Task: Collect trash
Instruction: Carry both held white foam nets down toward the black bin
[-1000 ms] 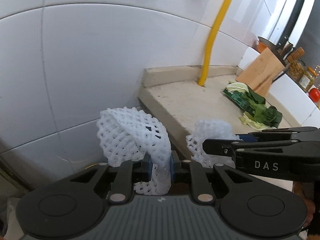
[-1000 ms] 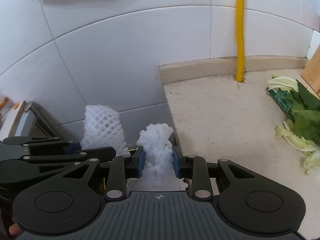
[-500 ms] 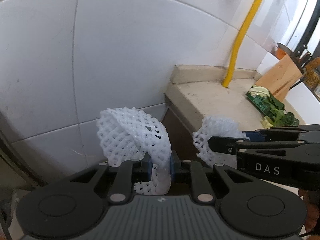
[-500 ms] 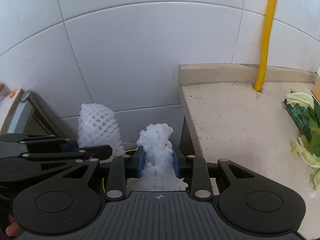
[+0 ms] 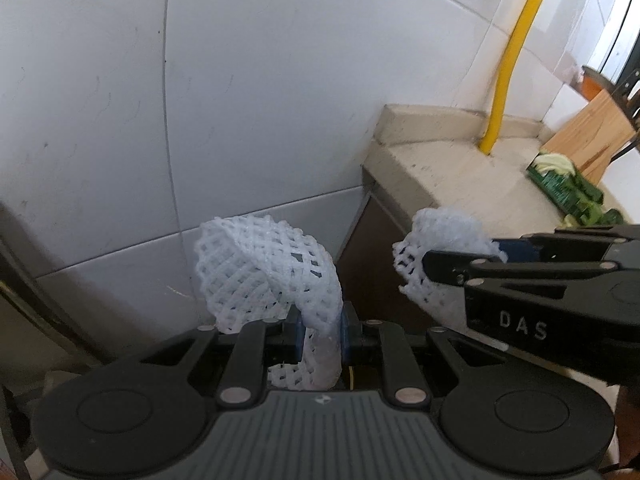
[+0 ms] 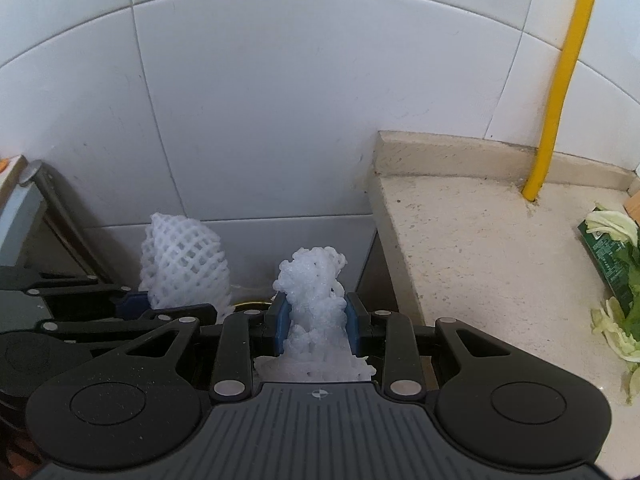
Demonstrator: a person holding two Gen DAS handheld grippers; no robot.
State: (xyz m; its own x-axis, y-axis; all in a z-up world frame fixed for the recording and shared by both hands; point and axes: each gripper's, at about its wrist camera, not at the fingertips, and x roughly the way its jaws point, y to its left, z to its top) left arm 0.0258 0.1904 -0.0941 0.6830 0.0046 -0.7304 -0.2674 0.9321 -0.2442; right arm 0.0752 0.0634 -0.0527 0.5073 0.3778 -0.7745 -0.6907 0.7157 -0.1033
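Observation:
My left gripper (image 5: 320, 334) is shut on a white foam fruit net (image 5: 264, 272), which bulges up and left of the fingers. My right gripper (image 6: 314, 320) is shut on a second, crumpled white foam net (image 6: 314, 288). Both are held side by side off the left end of the stone counter (image 6: 480, 248), in front of the white tiled wall. The right gripper with its net (image 5: 440, 248) shows at the right of the left wrist view. The left gripper's net (image 6: 182, 260) shows at the left of the right wrist view. A bit of yellow rim (image 6: 250, 304) shows below the nets.
A yellow pipe (image 6: 560, 80) rises from the counter's back edge. Green vegetable scraps and a green wrapper (image 6: 612, 264) lie on the counter at the right. A wooden knife block (image 5: 592, 140) stands further along. A dark metal frame (image 6: 60, 216) leans at the left.
Both grippers, still holding their nets, have moved left off the counter's end and lower; the counter and pipe have shifted right in both views.

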